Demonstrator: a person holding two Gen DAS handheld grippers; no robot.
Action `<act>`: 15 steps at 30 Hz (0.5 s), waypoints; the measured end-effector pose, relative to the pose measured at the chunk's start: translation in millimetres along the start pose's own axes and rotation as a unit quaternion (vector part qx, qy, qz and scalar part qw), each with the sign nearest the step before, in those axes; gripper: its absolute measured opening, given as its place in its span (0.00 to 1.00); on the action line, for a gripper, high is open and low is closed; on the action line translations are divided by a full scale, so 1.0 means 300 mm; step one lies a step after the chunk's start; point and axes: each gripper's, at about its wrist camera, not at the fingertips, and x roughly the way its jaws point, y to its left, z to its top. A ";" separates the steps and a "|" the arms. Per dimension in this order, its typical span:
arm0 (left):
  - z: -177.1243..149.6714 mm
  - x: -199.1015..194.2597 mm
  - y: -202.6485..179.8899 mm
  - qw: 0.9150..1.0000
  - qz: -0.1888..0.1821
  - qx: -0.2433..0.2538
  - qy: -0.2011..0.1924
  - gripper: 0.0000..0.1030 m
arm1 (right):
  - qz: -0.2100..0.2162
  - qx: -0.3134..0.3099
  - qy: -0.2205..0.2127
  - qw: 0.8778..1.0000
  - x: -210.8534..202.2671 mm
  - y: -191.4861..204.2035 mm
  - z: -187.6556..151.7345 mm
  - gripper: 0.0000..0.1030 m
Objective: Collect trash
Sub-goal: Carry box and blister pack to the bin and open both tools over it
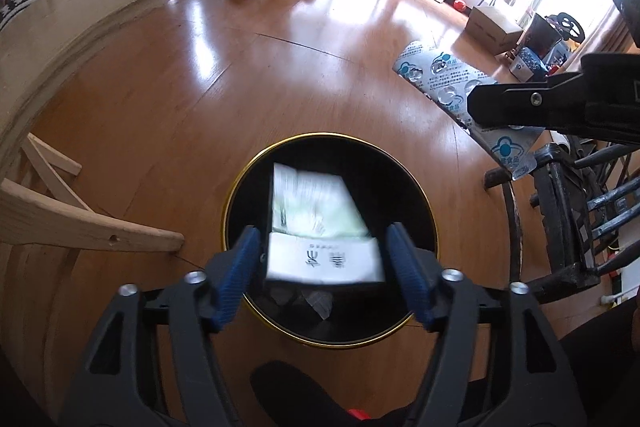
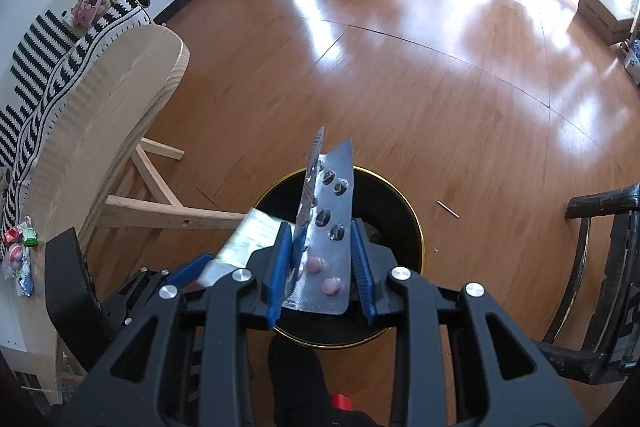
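Silver foil blister pack, light and springy, is pinched at its lower end in the right tool above the black gold-rimmed bin; the left tool stands open, its white carton loose over the bin.

The motion-blurred box hides most of the bin's contents, its print unreadable.

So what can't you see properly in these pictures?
- Left wrist view: the box over the bin is motion-blurred, so its print is unreadable.
- Left wrist view: the bin's bottom is hidden by the box.
- Right wrist view: the blister pack held in the right gripper covers much of the bin's inside.
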 end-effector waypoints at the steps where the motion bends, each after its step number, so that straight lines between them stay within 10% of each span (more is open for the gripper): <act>1: 0.000 -0.003 -0.001 1.000 0.001 0.001 -0.002 0.71 | 0.000 0.000 0.000 1.000 0.000 0.001 0.000 0.29; 8: 0.001 -0.019 0.008 1.000 0.004 -0.002 -0.004 0.76 | -0.004 0.000 0.000 1.000 0.005 -0.002 0.007 0.33; 12: 0.001 -0.031 0.021 1.000 0.006 -0.006 -0.007 0.80 | -0.002 0.004 -0.002 1.000 0.005 0.001 0.010 0.70; 15: 0.002 -0.042 0.026 1.000 0.009 -0.007 -0.009 0.82 | -0.005 0.002 -0.010 1.000 -0.004 0.005 0.016 0.70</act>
